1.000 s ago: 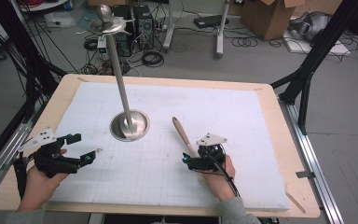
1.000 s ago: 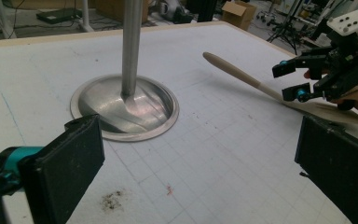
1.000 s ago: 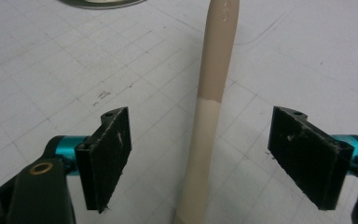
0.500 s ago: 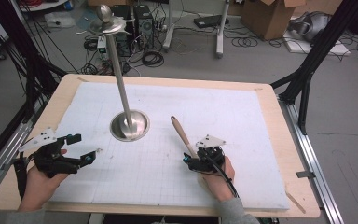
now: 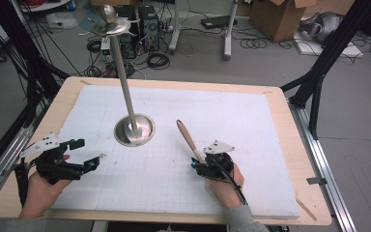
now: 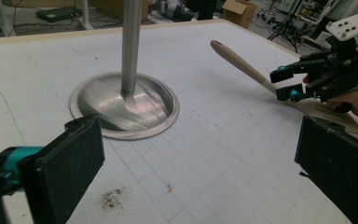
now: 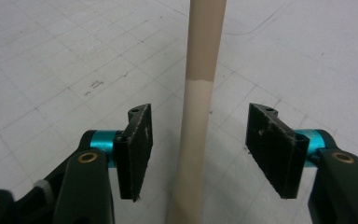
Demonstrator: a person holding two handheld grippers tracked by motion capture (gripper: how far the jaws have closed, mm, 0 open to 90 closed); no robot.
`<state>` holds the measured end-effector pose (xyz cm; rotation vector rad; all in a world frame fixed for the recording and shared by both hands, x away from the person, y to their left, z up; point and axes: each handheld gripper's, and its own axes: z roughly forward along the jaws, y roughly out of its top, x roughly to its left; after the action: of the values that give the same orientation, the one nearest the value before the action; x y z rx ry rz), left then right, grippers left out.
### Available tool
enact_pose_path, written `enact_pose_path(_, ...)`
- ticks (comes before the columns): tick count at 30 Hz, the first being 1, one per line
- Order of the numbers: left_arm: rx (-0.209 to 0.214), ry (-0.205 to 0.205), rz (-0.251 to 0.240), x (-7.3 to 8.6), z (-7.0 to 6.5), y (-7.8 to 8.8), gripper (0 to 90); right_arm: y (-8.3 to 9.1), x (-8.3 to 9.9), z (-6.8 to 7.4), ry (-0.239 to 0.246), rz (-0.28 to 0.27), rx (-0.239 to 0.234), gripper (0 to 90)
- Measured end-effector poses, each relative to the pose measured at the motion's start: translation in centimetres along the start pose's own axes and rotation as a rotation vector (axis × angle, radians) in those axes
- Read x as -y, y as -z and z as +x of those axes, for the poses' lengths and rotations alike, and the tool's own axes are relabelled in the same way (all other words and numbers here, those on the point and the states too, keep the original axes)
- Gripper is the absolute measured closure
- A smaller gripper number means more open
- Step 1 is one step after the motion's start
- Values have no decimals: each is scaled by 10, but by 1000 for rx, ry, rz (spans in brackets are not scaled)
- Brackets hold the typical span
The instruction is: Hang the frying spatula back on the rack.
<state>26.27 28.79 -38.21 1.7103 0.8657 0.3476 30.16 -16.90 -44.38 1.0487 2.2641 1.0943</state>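
A wooden spatula [image 5: 187, 139] lies right of the table's middle, its handle [image 6: 240, 63] slanting up and away from me. My right gripper [image 5: 199, 164] straddles that handle [image 7: 200, 93]. Its jaws have just been closing, but a gap remains between each pad [image 7: 137, 144] and the wood, so it is open. A steel stand with a round dished base [image 5: 134, 130] and a tall pole [image 5: 124, 82] stands at the centre left. My left gripper [image 5: 86, 153] rests near the front left, wide open and holding nothing, pointing toward the base [image 6: 123, 105]. The right gripper [image 6: 286, 83] shows at the right of the left gripper view.
A white gridded mat [image 5: 251, 125] covers most of the wooden table [image 5: 294, 140]. A small dark smudge [image 6: 112, 198] marks the mat in front of my left gripper. Cables, boxes and black frame legs stand on the floor beyond the far edge.
Both hands stay where they were. The spatula handle keeps about the same slant, and the right jaws look slightly narrower around it.
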Motion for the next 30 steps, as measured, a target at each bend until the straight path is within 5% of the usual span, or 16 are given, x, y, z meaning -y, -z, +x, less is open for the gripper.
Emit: enact_pose_path(30, -3, 5, 7, 2, 1, -1, 18, -4, -1, 1, -3, 38, 0, 594)
